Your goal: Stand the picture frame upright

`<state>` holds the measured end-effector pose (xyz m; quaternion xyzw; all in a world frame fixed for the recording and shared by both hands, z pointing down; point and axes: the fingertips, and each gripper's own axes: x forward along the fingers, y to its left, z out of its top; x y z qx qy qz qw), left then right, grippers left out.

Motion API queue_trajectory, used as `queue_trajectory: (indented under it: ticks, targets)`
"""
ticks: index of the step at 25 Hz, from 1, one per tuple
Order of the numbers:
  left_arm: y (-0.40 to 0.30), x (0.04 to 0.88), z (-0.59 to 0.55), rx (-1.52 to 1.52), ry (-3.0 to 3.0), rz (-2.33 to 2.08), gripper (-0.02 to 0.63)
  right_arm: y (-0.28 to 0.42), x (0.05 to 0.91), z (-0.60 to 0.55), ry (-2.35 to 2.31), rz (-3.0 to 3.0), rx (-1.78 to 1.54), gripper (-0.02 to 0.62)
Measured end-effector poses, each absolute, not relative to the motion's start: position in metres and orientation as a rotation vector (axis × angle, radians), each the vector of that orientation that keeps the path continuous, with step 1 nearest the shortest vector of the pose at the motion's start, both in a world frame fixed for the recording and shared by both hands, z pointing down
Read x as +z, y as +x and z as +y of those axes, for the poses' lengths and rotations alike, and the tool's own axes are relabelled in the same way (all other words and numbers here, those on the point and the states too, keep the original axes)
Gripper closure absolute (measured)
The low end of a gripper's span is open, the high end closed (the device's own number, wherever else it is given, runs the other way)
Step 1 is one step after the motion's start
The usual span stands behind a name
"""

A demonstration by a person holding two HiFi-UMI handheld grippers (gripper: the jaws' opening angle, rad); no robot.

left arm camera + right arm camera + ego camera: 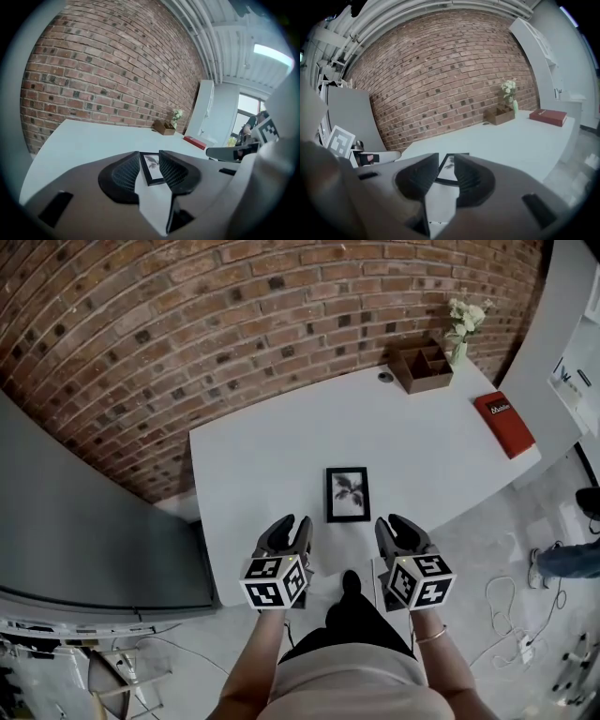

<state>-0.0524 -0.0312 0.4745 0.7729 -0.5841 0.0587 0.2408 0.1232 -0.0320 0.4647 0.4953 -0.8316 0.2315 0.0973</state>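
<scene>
Picture frame (347,494) flat | left tongs (293,522), right tongs (391,521) angled down, parted

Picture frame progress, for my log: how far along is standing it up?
Done: nothing; the picture frame lies flat on the table. In hand: the left gripper and right gripper hover near its front edge, jaws apart, holding nothing. Left: grip it, tilt it up, set it standing.

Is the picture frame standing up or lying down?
Lying down. The picture frame lies flat on the white table, its picture facing up.
</scene>
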Motion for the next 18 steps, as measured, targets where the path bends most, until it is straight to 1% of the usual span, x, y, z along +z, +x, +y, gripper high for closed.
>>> queue_trajectory:
  ticks: [9, 18]
  targets:
    - [-0.049, 0.490, -0.085, 0.200, 2.076, -1.587, 0.480, 0.118, 0.497, -0.075, 1.411, -2.394, 0.734, 0.508]
    - [-0.033, 0.529, -0.130, 0.261, 1.987, -1.538, 0.480, 0.115, 0.530, -0.106, 1.351, -2.323, 0.766, 0.508]
